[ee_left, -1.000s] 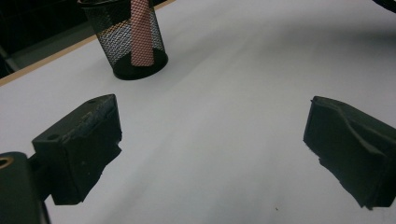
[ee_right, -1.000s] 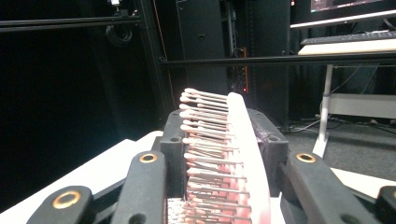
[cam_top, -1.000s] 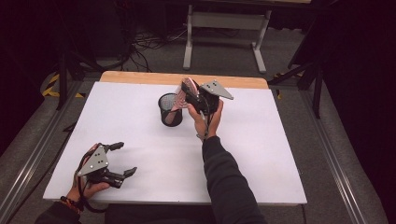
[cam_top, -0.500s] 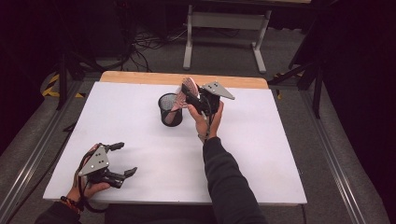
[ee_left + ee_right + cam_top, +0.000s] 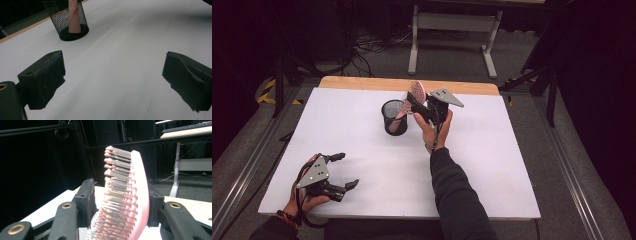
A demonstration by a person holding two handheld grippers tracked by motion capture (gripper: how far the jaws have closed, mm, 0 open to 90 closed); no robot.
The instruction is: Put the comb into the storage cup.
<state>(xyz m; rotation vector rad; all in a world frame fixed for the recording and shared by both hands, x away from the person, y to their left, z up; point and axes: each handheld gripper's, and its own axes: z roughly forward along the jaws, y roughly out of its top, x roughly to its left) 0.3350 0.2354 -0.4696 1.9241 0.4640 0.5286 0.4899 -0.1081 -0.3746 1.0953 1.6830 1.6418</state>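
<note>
I am clamping my right gripper (image 5: 120,205) on the pink hairbrush (image 5: 127,195), bristles facing left, above the white table (image 5: 50,210).

The hairbrush (image 5: 130,195) is pale pink, its bristles (image 5: 117,182) metallic grey with rosy pink tips; the handle (image 5: 73,16) inside the cup reads salmon pink, dotted by the mesh in front; the mesh cup (image 5: 394,116) is black, a fine wire grid with a solid black base; the right gripper (image 5: 424,106) is black with a grey three-cornered plate; its arms carry brass-coloured rivets; the left gripper (image 5: 341,170) is likewise black with a grey plate; the table (image 5: 492,150) is plain white with a light wood far edge; the sleeve (image 5: 457,195) is black.
</note>
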